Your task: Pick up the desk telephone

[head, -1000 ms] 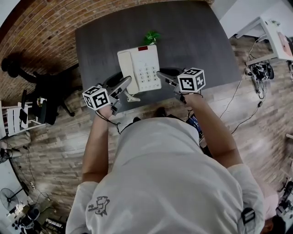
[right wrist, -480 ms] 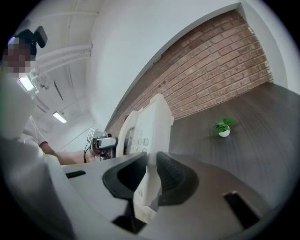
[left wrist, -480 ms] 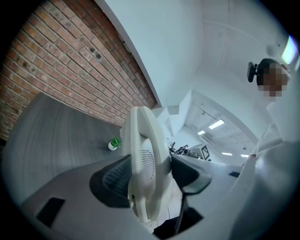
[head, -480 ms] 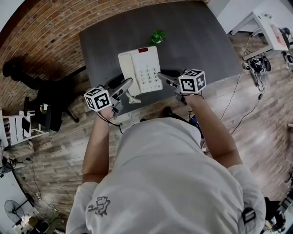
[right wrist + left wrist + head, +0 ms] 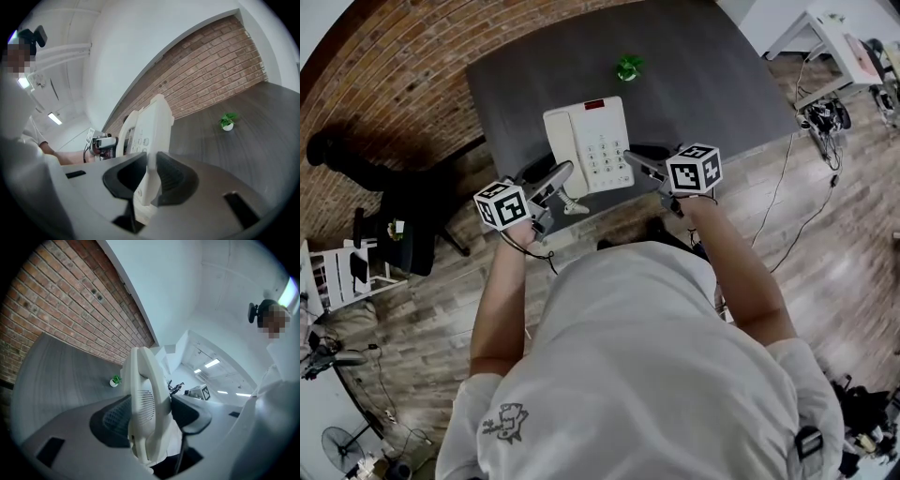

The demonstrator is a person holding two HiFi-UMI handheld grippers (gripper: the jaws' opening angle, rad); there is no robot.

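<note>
The white desk telephone (image 5: 589, 145) with its keypad up is held between my two grippers over the near part of the dark grey desk (image 5: 703, 84). My left gripper (image 5: 561, 180) is shut on its handset side. In the left gripper view the telephone (image 5: 145, 399) fills the gap of the left gripper (image 5: 151, 416), with both pads against it. My right gripper (image 5: 631, 159) is shut on the phone's right edge. In the right gripper view the thin white phone (image 5: 152, 124) edge sits pinched in the right gripper (image 5: 149, 180).
A small green plant in a white pot (image 5: 628, 67) stands on the desk beyond the phone. A black office chair (image 5: 403, 225) is at the left by the brick wall (image 5: 384, 75). A white table (image 5: 834, 42) and floor cables (image 5: 825, 112) lie at the right.
Both grippers have carried the telephone a little toward the desk's near edge, away from the plant. Both grips look the same.
</note>
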